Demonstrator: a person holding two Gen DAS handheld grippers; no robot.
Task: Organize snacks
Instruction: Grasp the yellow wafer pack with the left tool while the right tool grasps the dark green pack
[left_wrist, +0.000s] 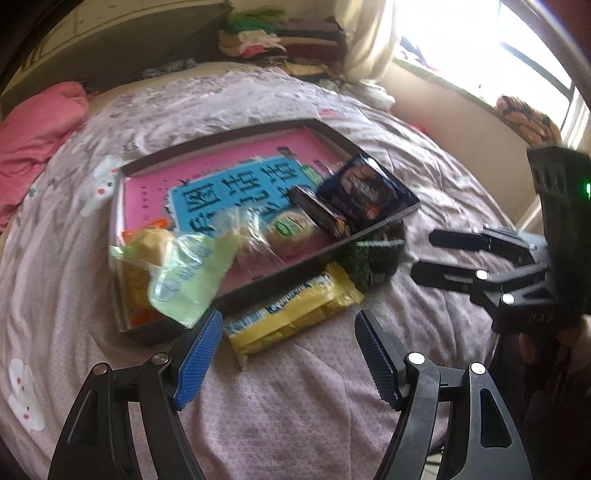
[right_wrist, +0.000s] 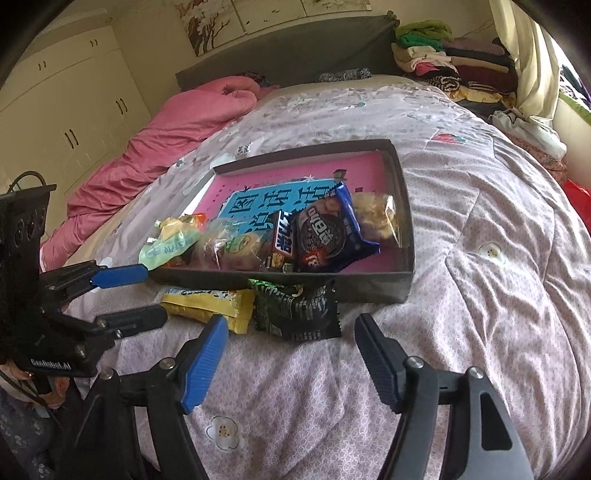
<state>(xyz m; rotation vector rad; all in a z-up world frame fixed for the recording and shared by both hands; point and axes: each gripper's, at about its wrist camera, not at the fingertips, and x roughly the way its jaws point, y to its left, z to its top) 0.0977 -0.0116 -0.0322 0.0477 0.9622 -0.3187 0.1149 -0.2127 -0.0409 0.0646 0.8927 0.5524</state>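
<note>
The left gripper (left_wrist: 286, 354) hangs low over the bed (left_wrist: 295, 406), pointing at the box (left_wrist: 280, 275). Its two fingers are wide apart and hold nothing. The right gripper (right_wrist: 290, 360) hangs over the bed too, wide apart and holding nothing.

The box sits on the bed with snacks inside, like the blue cookie pack (right_wrist: 327, 230). A light green packet (left_wrist: 184, 280) pokes over the box's corner, just beside the left gripper's blue finger (left_wrist: 197, 363). The yellow packet (left_wrist: 291, 308) and the dark green packet (right_wrist: 299, 310) lie on the bed, touching the box's front wall.

The left view is blurry, so the words on the packets are hard to read.
</note>
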